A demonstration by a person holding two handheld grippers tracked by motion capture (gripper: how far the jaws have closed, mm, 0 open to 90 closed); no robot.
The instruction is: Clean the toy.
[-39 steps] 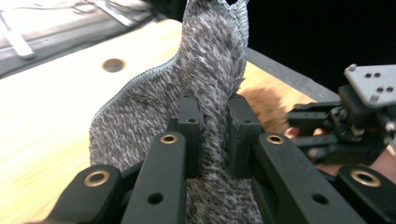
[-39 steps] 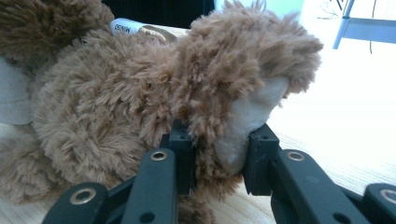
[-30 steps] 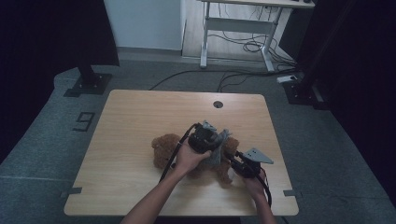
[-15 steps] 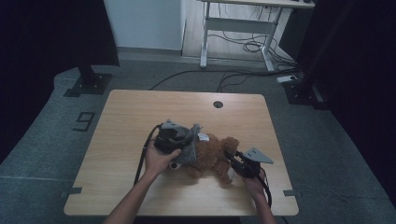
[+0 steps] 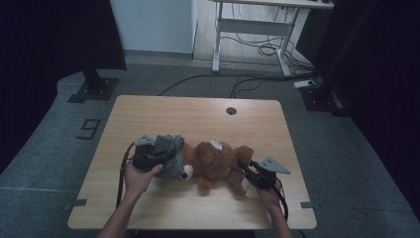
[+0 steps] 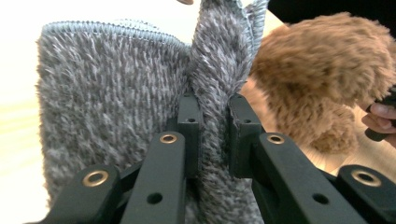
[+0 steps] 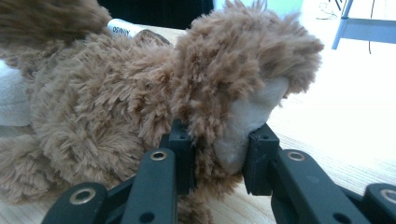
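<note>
The teddy (image 5: 218,163) is lying on its side across the near half of the table (image 5: 198,114), stretched between the two claws. The left gripper (image 5: 148,157) is sitting at the bear's head end, jaws pressed together on a fold of grey cloth (image 5: 171,153) that's bunched over the head. The right gripper (image 5: 255,174) is at the other end, pinching one of the bear's paws.

From the high view you're getting the whole layout: cloth on the left, brown body in the middle, both hands coming in from the near edge. The left gripper view is showing the pinch up close, a ridge of fuzzy cloth (image 6: 210,93) squeezed between the pads, with the bear (image 6: 327,79) just beside it. The right gripper view is giving what the overhead can't: the paw (image 7: 233,116) has a pale sole, and there's a white tag (image 7: 123,29) lying on the bear's back.
</note>
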